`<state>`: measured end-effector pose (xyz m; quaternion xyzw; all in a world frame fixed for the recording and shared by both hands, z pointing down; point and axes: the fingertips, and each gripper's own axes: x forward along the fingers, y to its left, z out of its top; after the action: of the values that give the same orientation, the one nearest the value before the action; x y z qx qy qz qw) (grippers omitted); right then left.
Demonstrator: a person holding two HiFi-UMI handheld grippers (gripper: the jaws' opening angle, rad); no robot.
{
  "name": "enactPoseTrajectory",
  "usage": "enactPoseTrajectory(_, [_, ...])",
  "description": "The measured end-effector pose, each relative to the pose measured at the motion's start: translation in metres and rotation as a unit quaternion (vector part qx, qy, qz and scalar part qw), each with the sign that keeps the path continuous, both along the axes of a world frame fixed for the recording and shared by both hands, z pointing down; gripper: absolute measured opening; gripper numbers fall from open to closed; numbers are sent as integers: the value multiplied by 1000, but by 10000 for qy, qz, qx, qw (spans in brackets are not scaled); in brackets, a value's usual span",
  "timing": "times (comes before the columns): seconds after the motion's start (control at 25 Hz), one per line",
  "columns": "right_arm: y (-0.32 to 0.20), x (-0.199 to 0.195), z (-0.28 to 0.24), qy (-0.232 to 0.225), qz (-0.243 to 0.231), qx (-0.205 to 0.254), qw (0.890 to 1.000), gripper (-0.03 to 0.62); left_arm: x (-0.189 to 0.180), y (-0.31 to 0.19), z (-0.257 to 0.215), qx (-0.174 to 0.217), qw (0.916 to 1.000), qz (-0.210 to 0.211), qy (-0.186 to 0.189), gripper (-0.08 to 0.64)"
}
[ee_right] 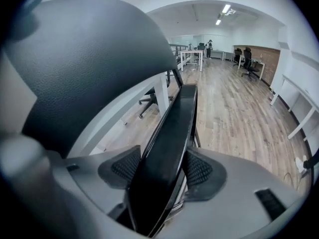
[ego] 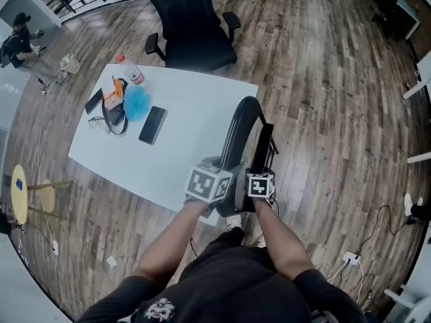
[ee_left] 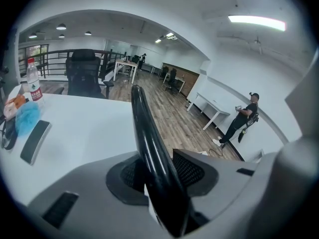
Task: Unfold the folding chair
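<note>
The folded black chair stands upright against the near right edge of the white table (ego: 195, 160). Its curved back tube (ego: 237, 123) rises on the left, and its flat seat panel (ego: 262, 147) stands edge-on just to the right. My left gripper (ego: 224, 173) holds the back tube (ee_left: 144, 133), which runs between the two mesh pads (ee_left: 130, 176) with both pressing on it. My right gripper (ego: 260, 169) is shut on the seat panel (ee_right: 174, 128), whose thin edge is clamped between its pads (ee_right: 200, 171). The two grippers sit side by side, close together. The chair's legs are hidden below my arms.
On the table lie a dark phone (ego: 152, 124), a blue puff (ego: 136, 103), a water bottle (ego: 130, 69) and an orange-and-black bundle (ego: 113, 103). A black office chair (ego: 192, 25) stands behind the table. A wooden stool (ego: 20, 194) is at the left, cables (ego: 350, 258) at the right.
</note>
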<state>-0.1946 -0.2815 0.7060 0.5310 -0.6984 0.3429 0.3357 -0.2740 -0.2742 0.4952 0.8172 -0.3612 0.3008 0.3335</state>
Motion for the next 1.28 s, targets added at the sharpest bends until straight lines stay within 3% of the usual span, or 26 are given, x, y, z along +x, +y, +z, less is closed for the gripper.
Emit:
enactPoseTrajectory(0.2, [9,37,0,-262,326,83,9991,276,10,3,-2,20,9999,66,79,149])
enactPoseTrajectory(0.44, [31,105,0,-558,574,269,9964,276,6,8,17,-83,9998,-44,-191,149])
enactPoseTrajectory(0.6, [33,136,9,-1178,601,48,9912,278,1,4,29,-106,9989,-113,-435,149])
enactPoseTrajectory(0.76, [40,159,30,-1499,652,-217,9863,302,6,3,46,-202,9979,-172,-582,150])
enactPoseTrajectory(0.8, [42,167,33,-1590,673,-240,9847,337,10,3,47,-205,9978,-195,-593,158])
enactPoseTrajectory(0.92, [49,195,42,-1930,629,-315,9787,348,24,6,60,-353,9976,-288,-525,233])
enactPoseTrajectory(1.28, [67,312,88,-2833,770,-552,9544,352,69,23,104,-710,9890,-259,-1274,235])
